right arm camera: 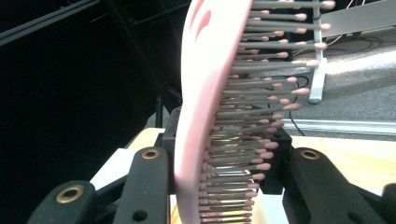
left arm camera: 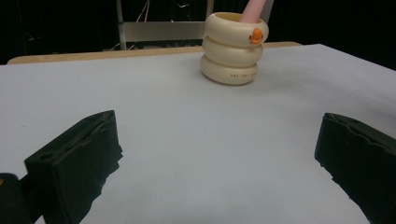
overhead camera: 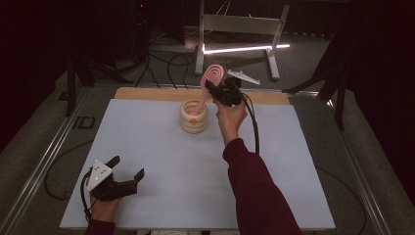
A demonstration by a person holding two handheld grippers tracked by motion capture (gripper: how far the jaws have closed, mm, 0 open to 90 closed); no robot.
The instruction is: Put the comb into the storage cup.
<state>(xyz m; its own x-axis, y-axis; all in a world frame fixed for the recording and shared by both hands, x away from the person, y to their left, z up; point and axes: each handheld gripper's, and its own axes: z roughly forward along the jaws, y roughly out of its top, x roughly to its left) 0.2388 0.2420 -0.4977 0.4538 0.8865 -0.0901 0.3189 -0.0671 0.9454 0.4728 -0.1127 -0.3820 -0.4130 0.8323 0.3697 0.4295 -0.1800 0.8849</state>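
The left gripper (overhead camera: 128,172), nearest at the table's (overhead camera: 161,196) front-left corner, is held wide open and empty. The hairbrush (overhead camera: 211,78), its handle inside the cream holder (overhead camera: 194,116) near the far edge, should be kept upright while lowered. It is clamped, seemingly by its head, in the right gripper (overhead camera: 213,87).

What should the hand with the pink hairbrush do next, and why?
Probably ease the hairbrush a little further down into the cream ringed cup before letting go. The right gripper is shut on the brush near its head, the handle end already sits inside the cup, and the brush leans. The left gripper rests open on the table, away from the cup.
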